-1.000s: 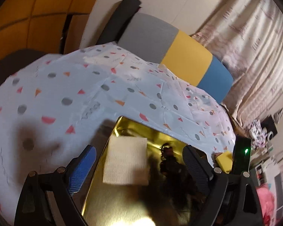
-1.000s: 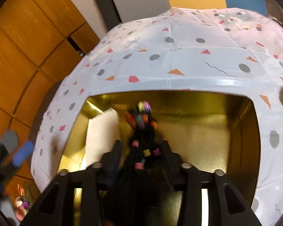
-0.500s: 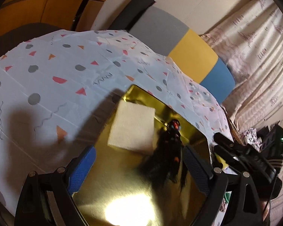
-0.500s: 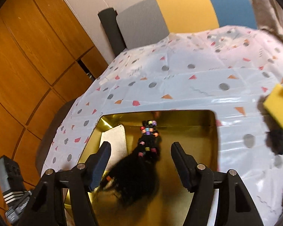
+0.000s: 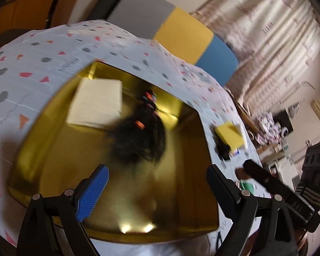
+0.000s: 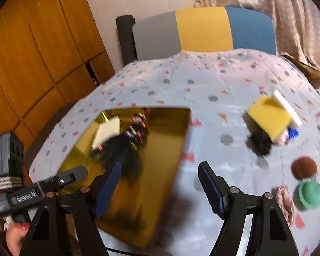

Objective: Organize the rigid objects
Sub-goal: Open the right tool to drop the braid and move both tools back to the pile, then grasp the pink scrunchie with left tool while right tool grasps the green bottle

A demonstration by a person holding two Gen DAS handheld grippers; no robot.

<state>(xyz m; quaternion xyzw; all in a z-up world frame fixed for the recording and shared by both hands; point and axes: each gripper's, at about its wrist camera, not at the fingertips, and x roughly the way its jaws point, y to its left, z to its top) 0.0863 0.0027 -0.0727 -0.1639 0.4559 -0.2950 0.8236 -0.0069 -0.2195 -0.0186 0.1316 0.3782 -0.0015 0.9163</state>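
Patterned cloth with dots and triangles covers the table, which carries a gold tray. Inside the tray lies a black hair bundle with coloured bands, beside a pale folded cloth at the tray's far left; the two appear to touch, though blur prevents certainty.

Right gripper hangs above the tray's right edge, jaws opening, nothing between them. Left gripper hangs over the tray's near part, jaws spread apart and empty.

Outside the tray, to its right on the table: a yellow sponge resting against a white block and a dark fuzzy item; nearer, a brown pom-pom and a green round object, close together. A chair back in grey, yellow and blue stands behind the table.
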